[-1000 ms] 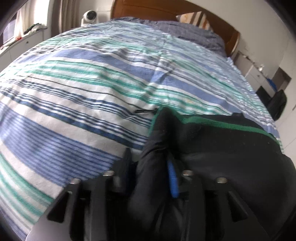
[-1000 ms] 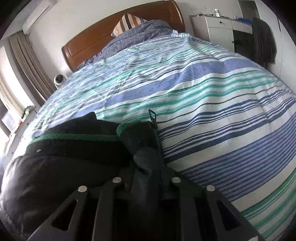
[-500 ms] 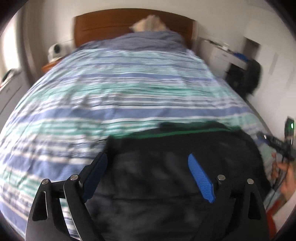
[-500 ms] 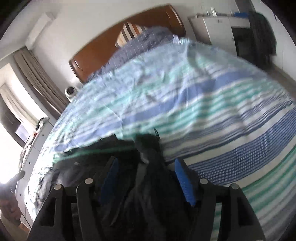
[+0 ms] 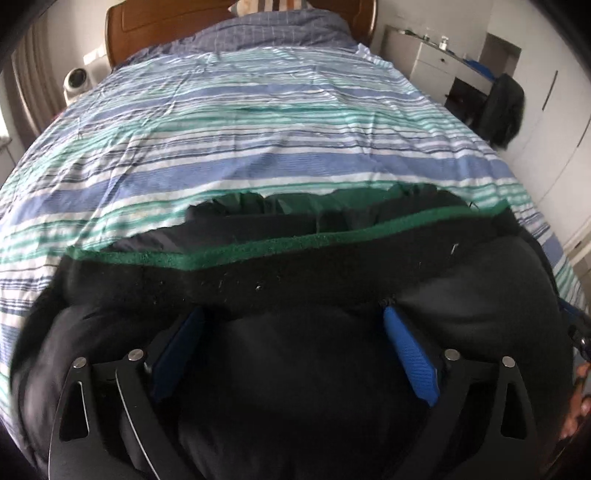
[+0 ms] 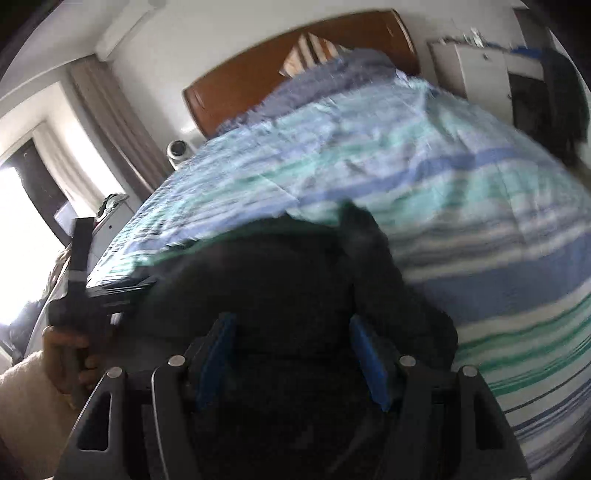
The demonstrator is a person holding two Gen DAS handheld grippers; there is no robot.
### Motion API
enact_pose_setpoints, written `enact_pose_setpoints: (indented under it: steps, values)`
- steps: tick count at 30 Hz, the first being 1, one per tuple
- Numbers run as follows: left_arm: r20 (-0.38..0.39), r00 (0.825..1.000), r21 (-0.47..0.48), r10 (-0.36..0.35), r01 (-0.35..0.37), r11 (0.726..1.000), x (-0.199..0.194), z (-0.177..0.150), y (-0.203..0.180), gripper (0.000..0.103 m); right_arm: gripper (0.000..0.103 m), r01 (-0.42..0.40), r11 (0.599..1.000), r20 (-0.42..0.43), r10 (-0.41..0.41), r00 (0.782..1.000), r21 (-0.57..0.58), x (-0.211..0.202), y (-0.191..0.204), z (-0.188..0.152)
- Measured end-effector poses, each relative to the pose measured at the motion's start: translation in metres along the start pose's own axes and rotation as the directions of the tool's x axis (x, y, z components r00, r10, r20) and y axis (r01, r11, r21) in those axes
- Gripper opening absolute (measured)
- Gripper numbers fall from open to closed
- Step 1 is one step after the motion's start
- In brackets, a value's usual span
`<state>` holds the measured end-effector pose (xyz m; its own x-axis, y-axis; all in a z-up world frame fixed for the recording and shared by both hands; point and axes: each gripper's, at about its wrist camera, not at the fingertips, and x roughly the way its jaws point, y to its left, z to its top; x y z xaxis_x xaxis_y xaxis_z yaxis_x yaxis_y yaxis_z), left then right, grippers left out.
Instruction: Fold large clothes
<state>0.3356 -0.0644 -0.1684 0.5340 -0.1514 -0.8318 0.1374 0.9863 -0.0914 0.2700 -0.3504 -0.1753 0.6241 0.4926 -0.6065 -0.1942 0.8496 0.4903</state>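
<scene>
**Black jacket on bed, both hand-held grippers released**

We note the black jacket lying in a bundle at the near end of the bed, on the blue, green and white striped cover. Its green-edged band runs across the garment's far side. In the right wrist view the jacket is blurred.

Left hand-held gripper: jaws opening, spread wide above the dark fabric; the blue pads do not press on it. Right hand-held gripper: jaws apart, jacket fabric showing between the pads; no pinch visible.

We see the left hand, in a pale sleeve, on its gripper's handle at the left edge of the right view. Wooden headboard and striped pillow lie at the bed's far end.
</scene>
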Motion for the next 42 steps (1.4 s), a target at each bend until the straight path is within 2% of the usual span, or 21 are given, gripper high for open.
enact_pose_setpoints:
  steps: [3,6,10,15,17,20,25,28,31,34,36,38,42]
  values:
    - [0.023,1.000,-0.001,-0.001,0.001,1.000,0.008,-0.008,0.001,0.099,0.065,-0.035,0.999,0.020,0.034,0.999,0.041,0.006,-0.009,-0.004]
    - [0.043,0.999,-0.001,0.006,-0.006,1.000,0.023,-0.013,0.001,0.101,0.065,-0.037,0.999,0.038,0.035,0.999,0.040,0.017,-0.014,-0.008]
    - [0.024,1.000,-0.002,0.008,-0.008,1.000,0.028,-0.008,0.001,0.102,0.065,-0.053,0.996,0.036,0.050,0.998,0.070,0.026,-0.024,-0.009]
    - [-0.034,0.999,0.021,-0.021,0.021,1.000,-0.002,-0.006,-0.002,0.099,0.065,-0.058,0.995,0.043,0.055,0.998,0.077,0.022,-0.027,-0.014]
    - [-0.032,0.998,0.034,-0.060,0.061,0.998,-0.027,-0.014,-0.004,0.099,0.065,-0.058,0.995,0.043,0.054,0.998,0.077,0.022,-0.027,-0.014]
    - [-0.022,0.997,0.046,-0.072,0.073,0.996,-0.045,-0.033,-0.005,0.099,0.065,-0.059,0.995,0.045,0.055,0.997,0.077,0.023,-0.028,-0.013]
    - [-0.014,0.996,0.014,-0.089,0.089,0.996,-0.028,-0.050,0.001,0.101,0.065,-0.053,0.996,0.047,0.050,0.998,0.070,0.022,-0.027,-0.014]
    - [0.006,0.997,0.049,-0.075,0.074,0.996,-0.019,-0.055,-0.006,0.102,0.065,-0.054,0.996,0.046,0.051,0.998,0.069,0.022,-0.026,-0.014]
    - [0.031,0.995,0.042,-0.091,0.089,0.995,-0.011,-0.059,-0.003,0.102,0.065,-0.053,0.996,0.047,0.050,0.998,0.067,0.022,-0.026,-0.014]
    - [0.030,0.997,0.045,-0.077,0.076,0.996,-0.013,-0.060,-0.004,0.102,0.065,-0.049,0.997,0.046,0.046,0.998,0.064,0.022,-0.024,-0.015]
    - [0.007,0.998,0.045,-0.069,0.068,0.997,-0.021,-0.057,-0.005,0.101,0.065,-0.048,0.997,0.046,0.045,0.998,0.063,0.022,-0.024,-0.015]
    - [-0.012,0.997,0.049,-0.072,0.073,0.996,-0.035,-0.057,-0.006,0.094,0.065,-0.051,0.997,0.047,0.048,0.998,0.065,0.021,-0.024,-0.015]
    - [0.024,0.996,0.098,-0.082,0.079,0.992,-0.072,-0.077,-0.013,0.095,0.065,-0.061,0.996,0.053,0.057,0.997,0.071,0.022,-0.026,-0.014]
